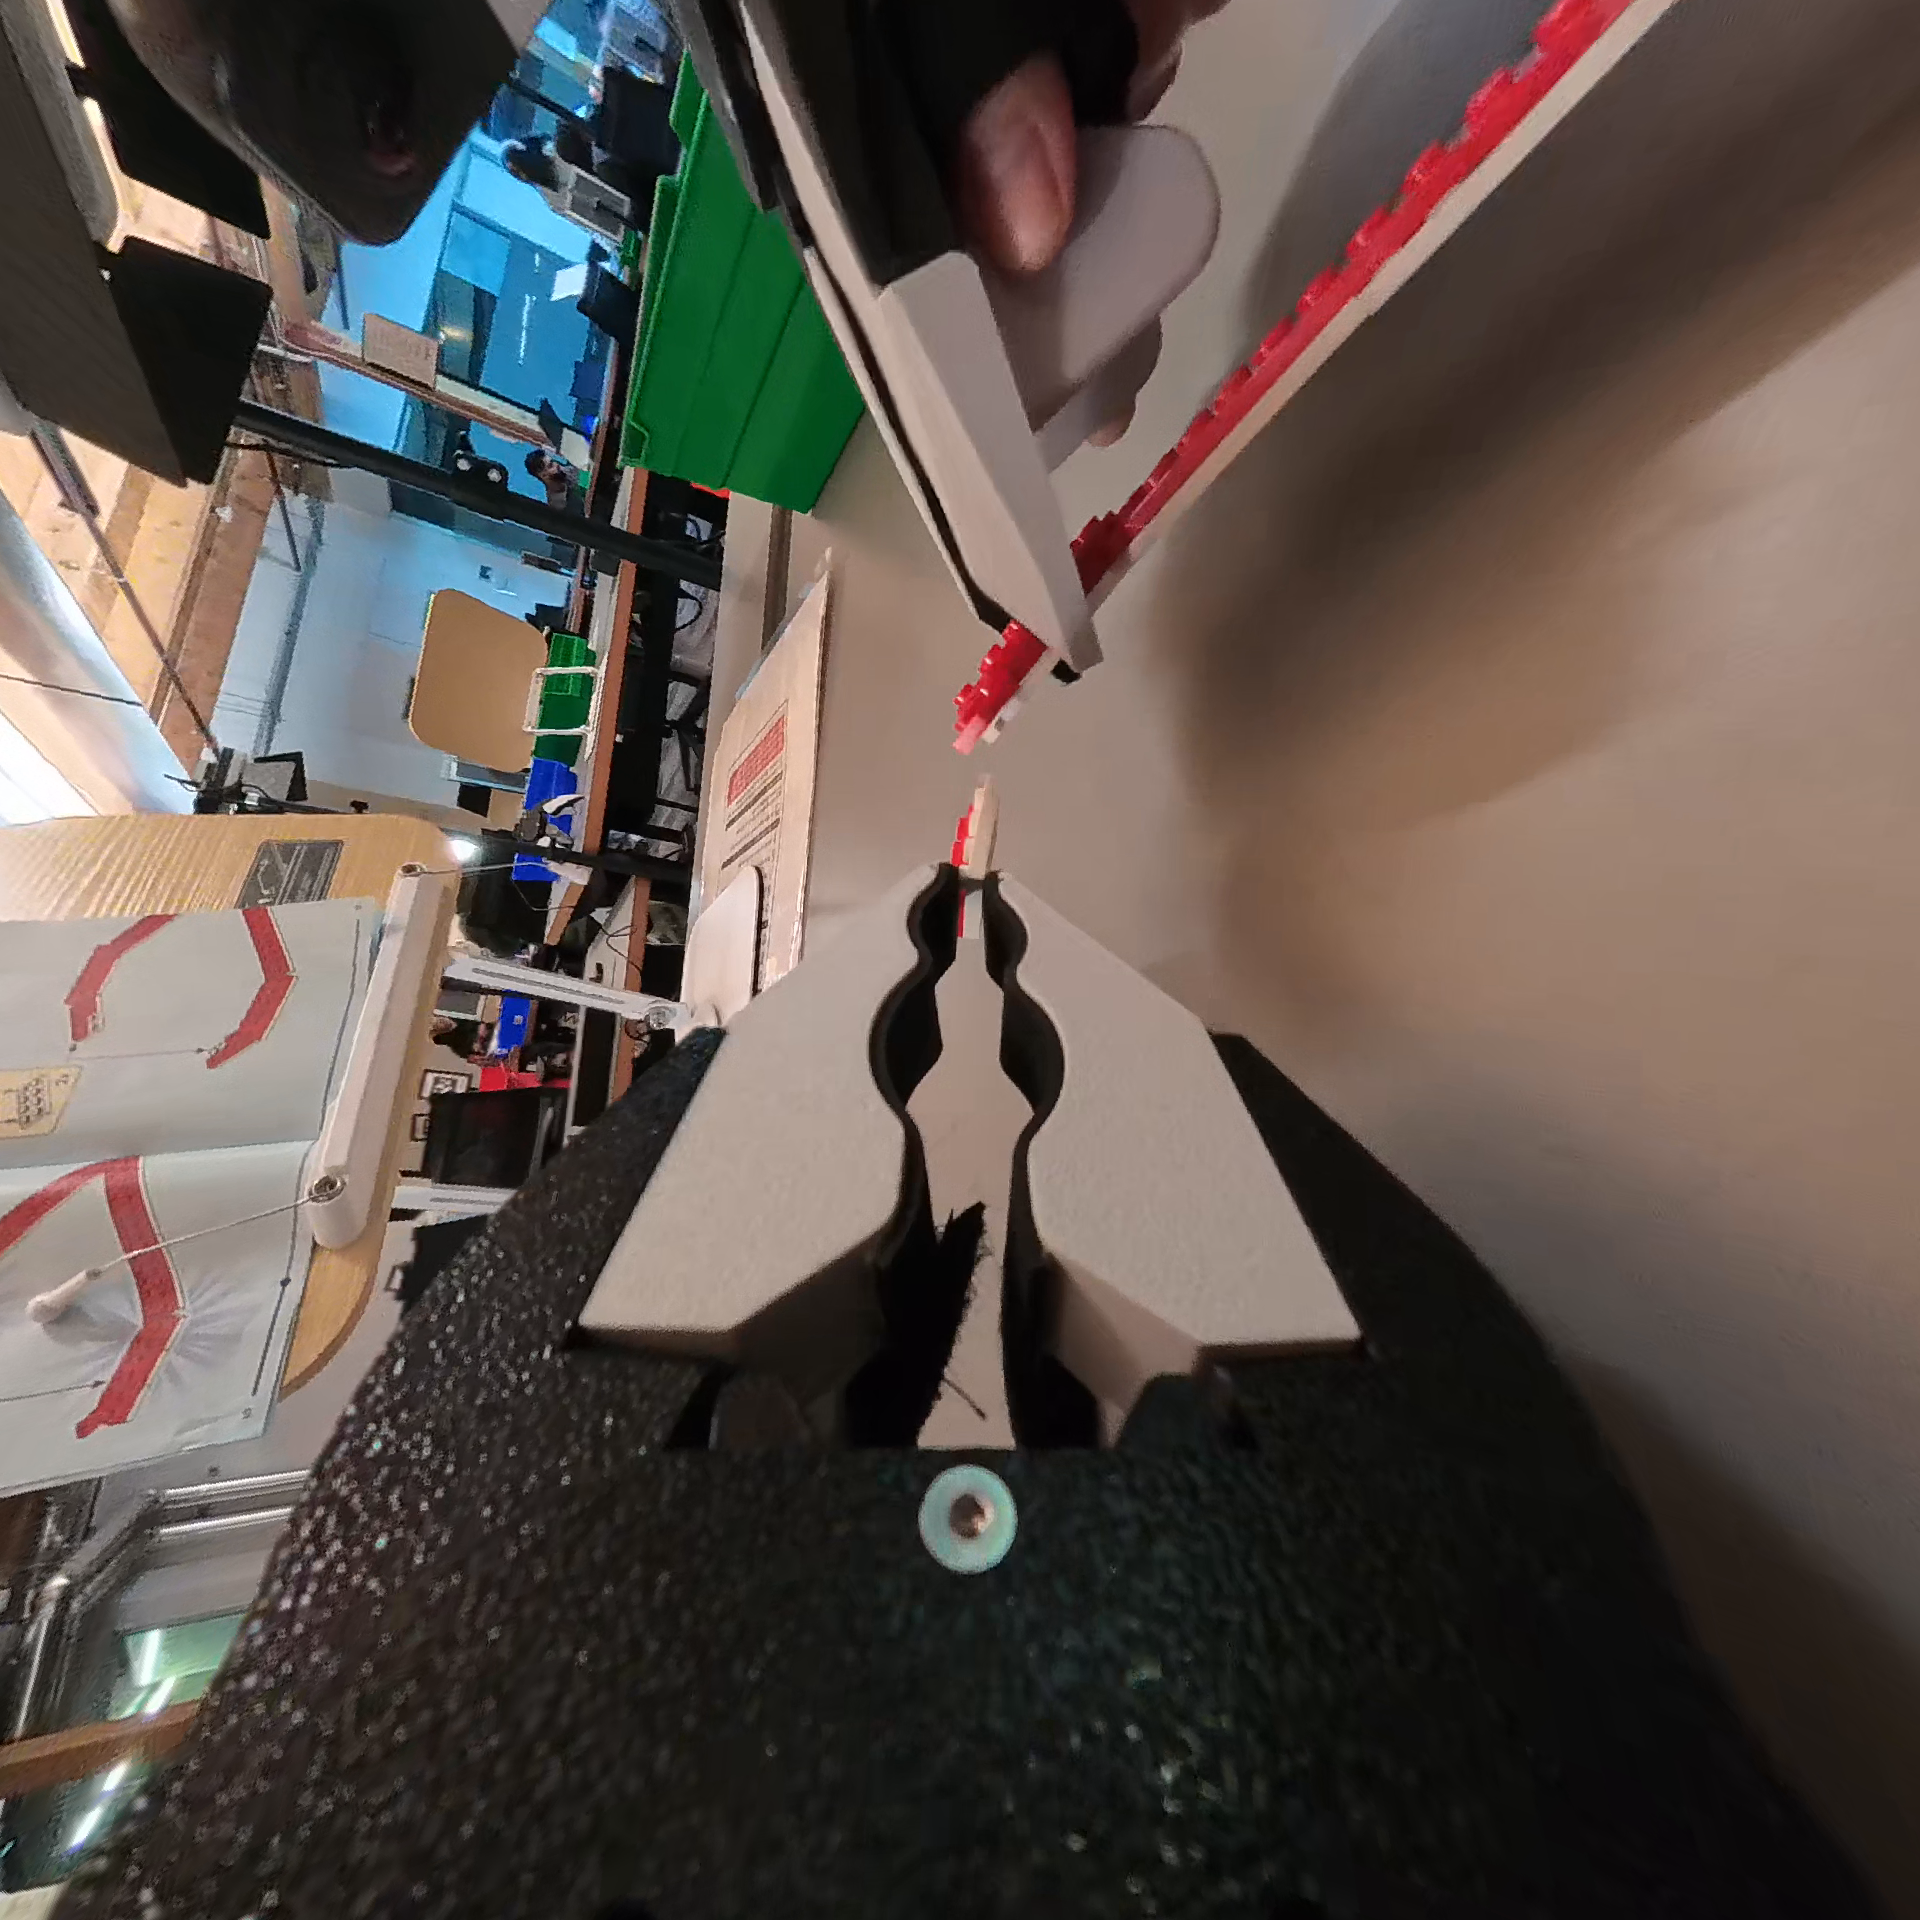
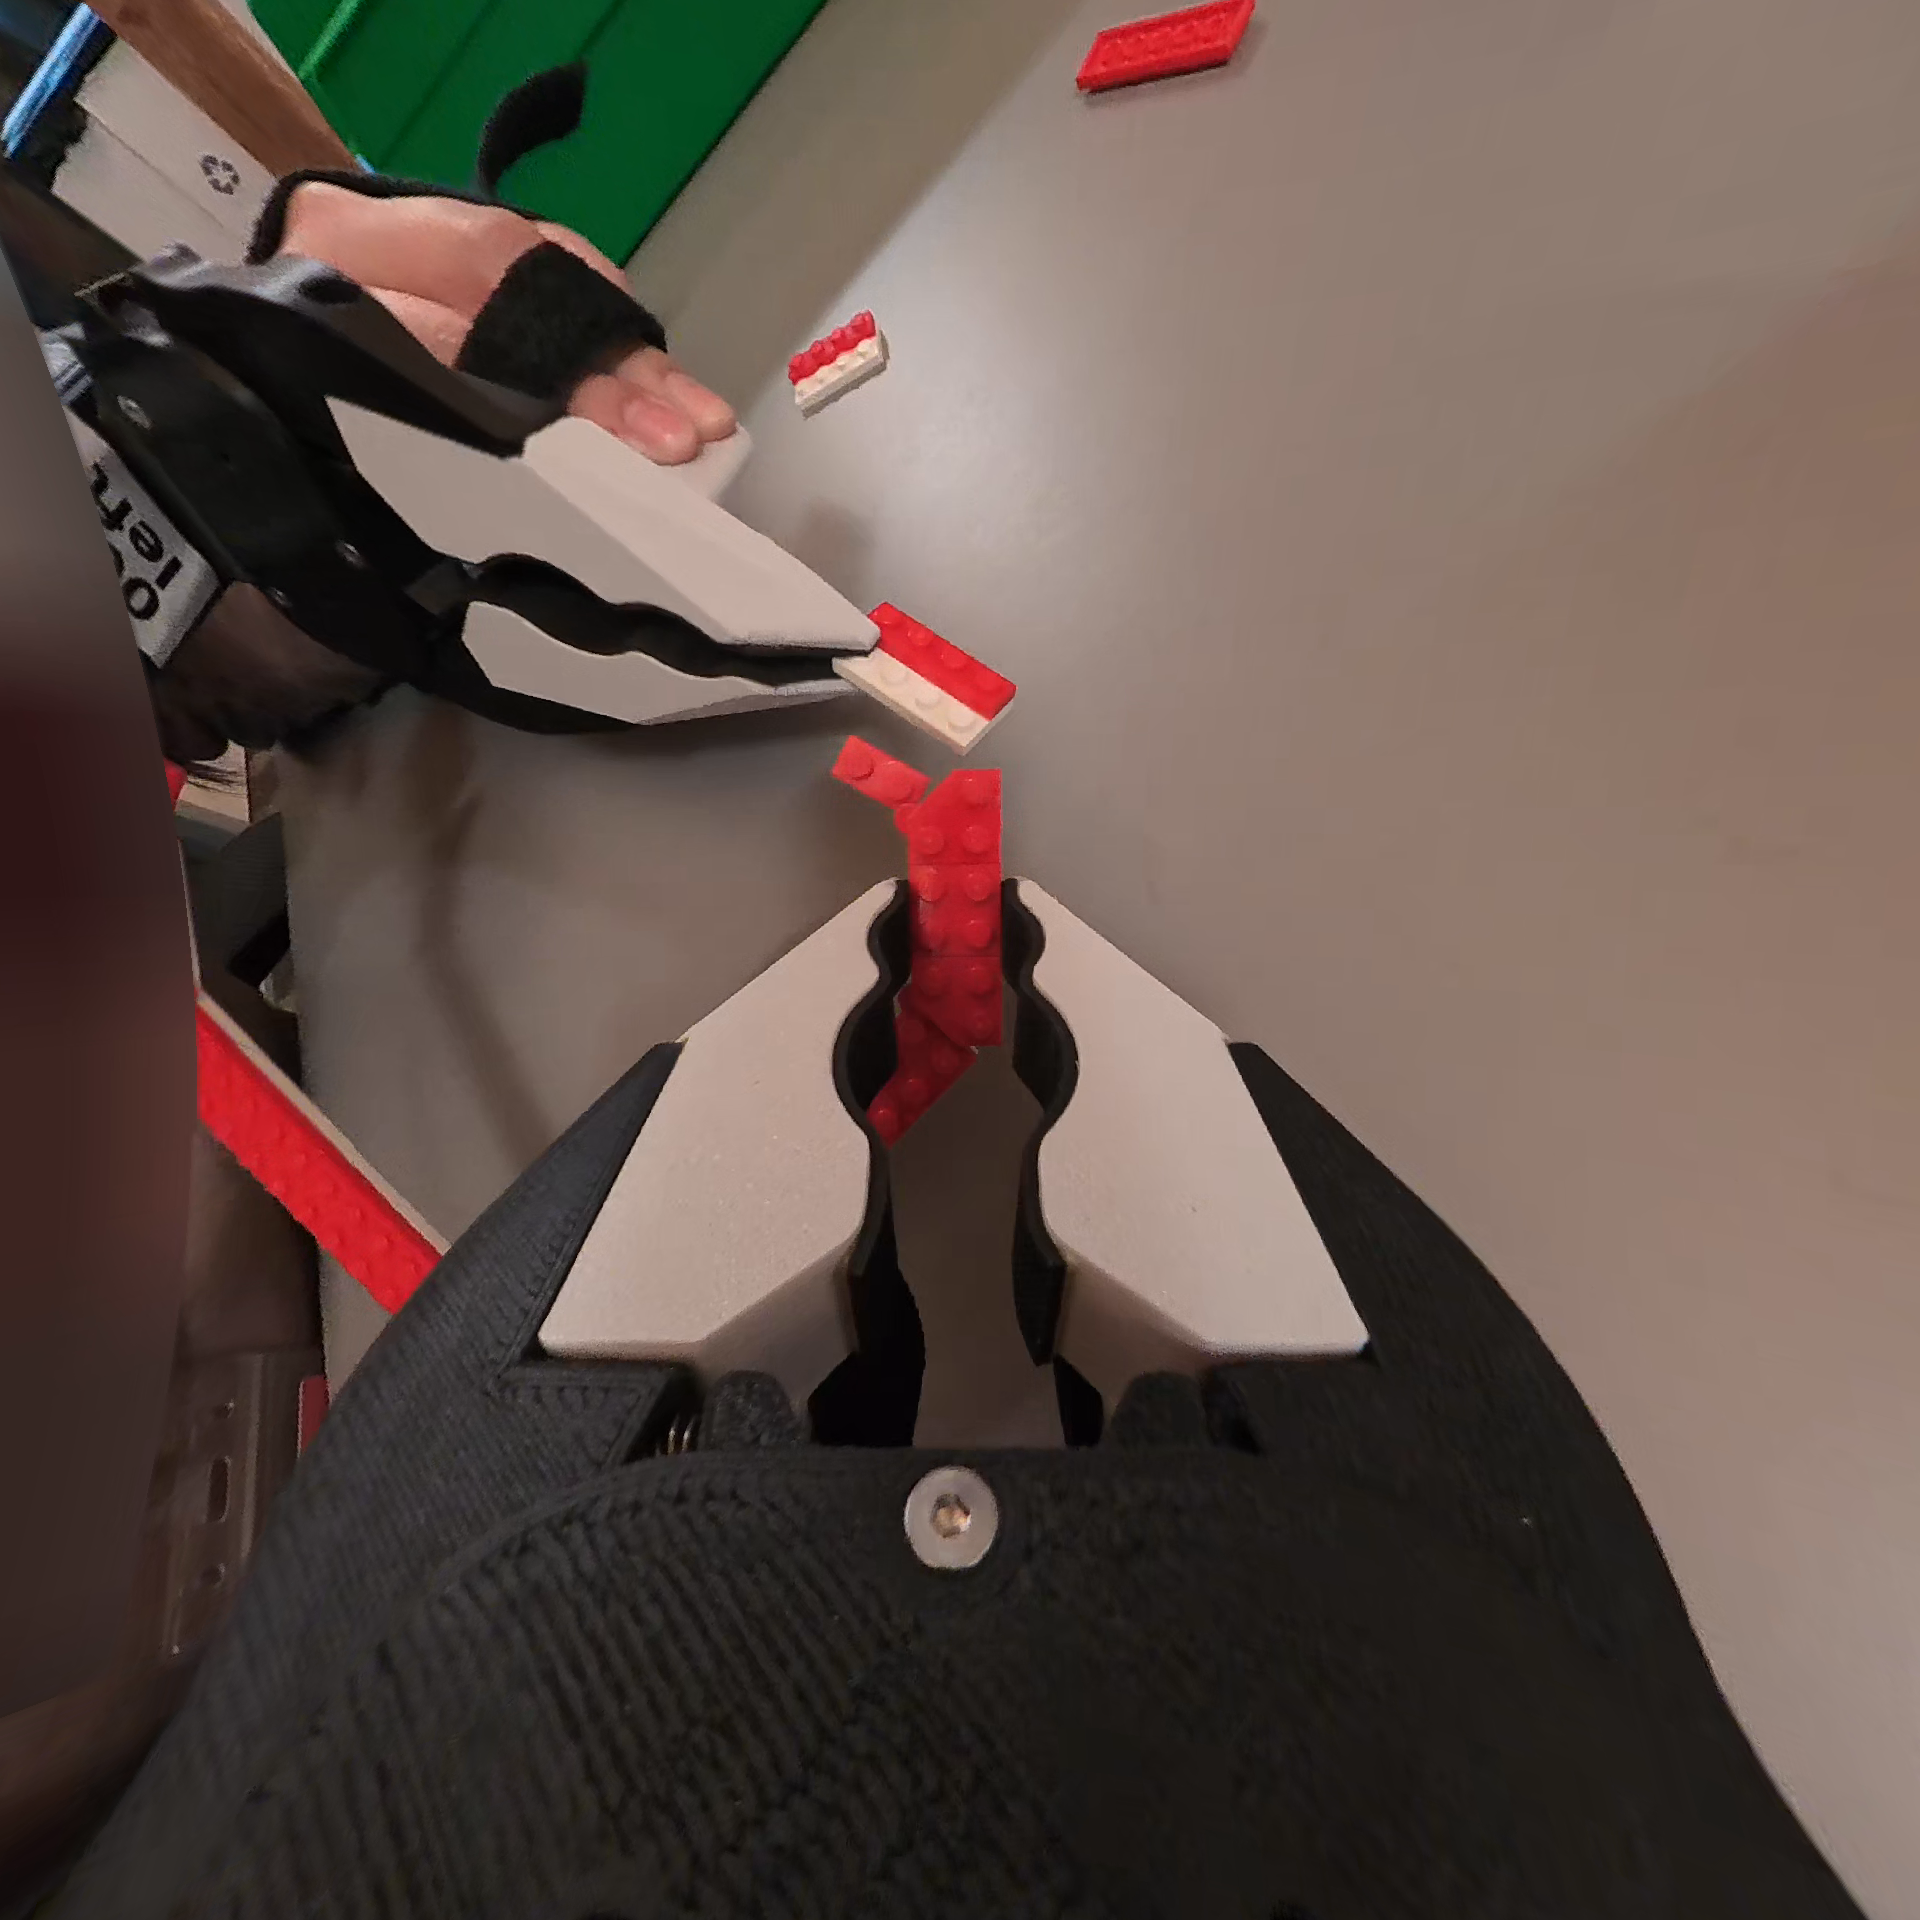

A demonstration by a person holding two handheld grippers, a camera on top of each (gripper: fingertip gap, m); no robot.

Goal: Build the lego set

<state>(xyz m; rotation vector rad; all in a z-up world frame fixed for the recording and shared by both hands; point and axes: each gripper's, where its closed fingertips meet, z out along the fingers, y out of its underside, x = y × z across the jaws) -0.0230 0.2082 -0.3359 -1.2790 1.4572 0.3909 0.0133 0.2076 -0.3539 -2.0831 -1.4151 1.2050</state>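
My left gripper [image 1: 968, 881] is shut on a small red-and-white plate piece [image 1: 979, 831], held edge-on above the table. The right wrist view shows the same gripper [image 2: 864, 655] gripping that piece [image 2: 935, 670] by one end. My right gripper [image 2: 956, 891] is shut on a red strip of joined plates [image 2: 961, 914] with an angled red plate [image 2: 878, 774] at its far tip. The red-and-white piece hovers just above and beyond that tip, apart from it. In the left wrist view the right gripper [image 1: 1065, 665] holds the red strip [image 1: 997, 681] just past my held piece.
A second red-and-white piece [image 2: 840, 364] and a flat red plate [image 2: 1164, 44] lie on the grey table [image 2: 1455, 623]. A long red-studded white strip [image 1: 1351, 270] lies nearby, also in the right wrist view [image 2: 312, 1174]. Green bins [image 1: 727, 312] stand at the back. An instruction booklet [image 1: 156, 1091] stands on a holder.
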